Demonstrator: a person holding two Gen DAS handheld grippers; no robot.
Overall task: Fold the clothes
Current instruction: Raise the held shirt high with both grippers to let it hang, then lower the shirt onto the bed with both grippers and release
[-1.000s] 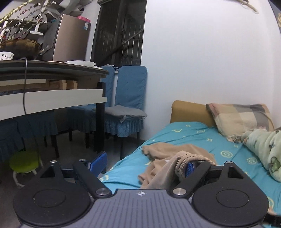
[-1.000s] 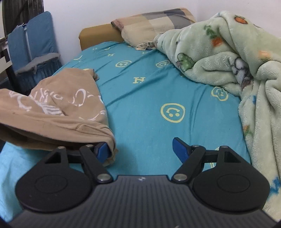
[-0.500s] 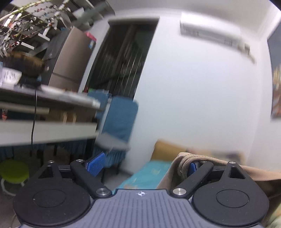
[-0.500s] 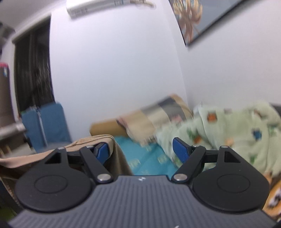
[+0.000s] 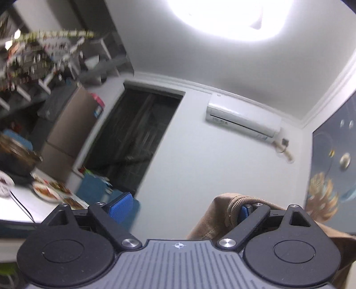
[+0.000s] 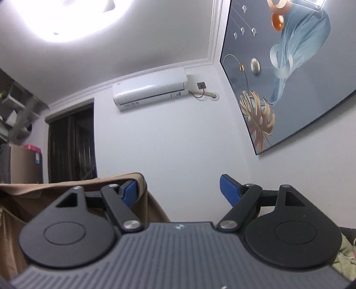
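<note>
A: Where is the garment?

B: The tan garment [image 5: 213, 220] hangs between the two tools, up off the bed. In the left wrist view its ribbed hem loops over the right-hand finger of the left gripper [image 5: 181, 210]; in the right wrist view the same cloth [image 6: 33, 195] is draped over the left-hand finger of the right gripper [image 6: 181, 190] and falls away below.

A: And the jaws?

B: Both stand wide apart. Neither pair is pinched on the cloth; each gripper carries it hooked on one blue pad, while the other pad [image 5: 120, 205] stands bare in the air. On the right one the free pad [image 6: 229, 189] is well clear of the fabric.

A: Which way are they aimed?

B: Upward. Both cameras look at the white wall and ceiling, with the ceiling light [image 6: 64, 20] glaring at the top and the air conditioner [image 6: 151, 89] high on the wall. The right view takes in a large picture [image 6: 289, 73] on the side wall, and a dark doorway [image 5: 135, 142] shows in the left view beside a blurred table with plates [image 5: 26, 200]. A corner of the green blanket [image 6: 343, 260] peeks in at the lower right
</note>
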